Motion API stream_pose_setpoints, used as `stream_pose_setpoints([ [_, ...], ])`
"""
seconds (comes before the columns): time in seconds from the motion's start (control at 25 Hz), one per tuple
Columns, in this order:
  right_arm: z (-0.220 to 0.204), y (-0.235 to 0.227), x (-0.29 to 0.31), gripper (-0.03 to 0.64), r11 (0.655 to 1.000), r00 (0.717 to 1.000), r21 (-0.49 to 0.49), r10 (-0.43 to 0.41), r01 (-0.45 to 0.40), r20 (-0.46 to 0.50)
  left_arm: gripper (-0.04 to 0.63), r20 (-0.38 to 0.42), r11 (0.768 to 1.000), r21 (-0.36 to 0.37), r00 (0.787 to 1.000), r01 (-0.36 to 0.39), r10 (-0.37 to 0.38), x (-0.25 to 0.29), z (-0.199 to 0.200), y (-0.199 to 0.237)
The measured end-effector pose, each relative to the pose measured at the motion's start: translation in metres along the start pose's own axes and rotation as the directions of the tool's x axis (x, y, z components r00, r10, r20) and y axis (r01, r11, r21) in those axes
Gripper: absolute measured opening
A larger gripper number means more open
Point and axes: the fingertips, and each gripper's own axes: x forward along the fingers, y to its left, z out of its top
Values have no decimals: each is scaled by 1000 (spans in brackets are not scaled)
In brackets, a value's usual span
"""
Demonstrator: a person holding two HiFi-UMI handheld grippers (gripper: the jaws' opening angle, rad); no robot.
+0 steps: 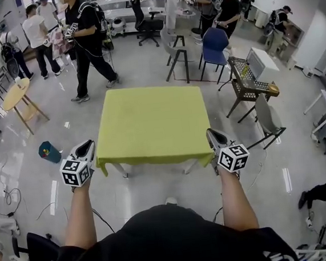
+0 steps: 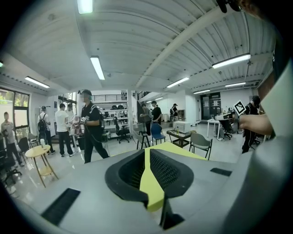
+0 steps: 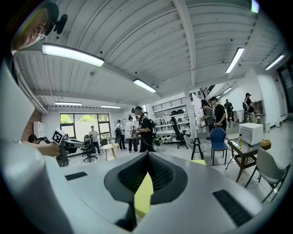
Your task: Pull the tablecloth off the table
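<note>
- The left gripper (image 1: 88, 148) is clenched on the near left corner of the table (image 1: 121, 170), its pads pinching a fold of the yellow-green tablecloth (image 1: 151, 122)
- The right gripper (image 1: 212, 136) is clamped the same way on the near right corner, with a strip of the same fabric caught between its closed jaws
- The tablecloth lies spread flat over the whole table top, with its near hem hanging a little over the edge between the two grippers
- The cloth looks roughly square, so no long axis matters; what counts is that all of it lies ahead of the fingers, on the far side from the person
- Both hands sit equally near, one at each near corner, so an even pull back toward the person's body would likely slide it off without skewing
- Only the head view shows the full cloth and both corners at once; it cannot show the pinch itself
- Only the two gripper views show fabric actually squeezed between the pads; the left gripper view also shows the cloth running on across the table ahead
- Beyond the table's far edge stand a blue chair (image 1: 214, 43) and a wire-topped side table (image 1: 243, 80), and a person in black (image 1: 88, 36) is walking well apart from the table
</note>
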Motion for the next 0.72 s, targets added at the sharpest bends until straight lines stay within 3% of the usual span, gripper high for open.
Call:
stream_pose_setpoints([
  [0.28,14,-54,42,14,999,999,-21,-42,41,-14,41,35,1000,-24,999,-7,8,61,25,9],
  [0.72,12,-129,91,14,999,998,-5,-37,37,-48,34,15,999,-40,999,-28,28,140,39,7],
])
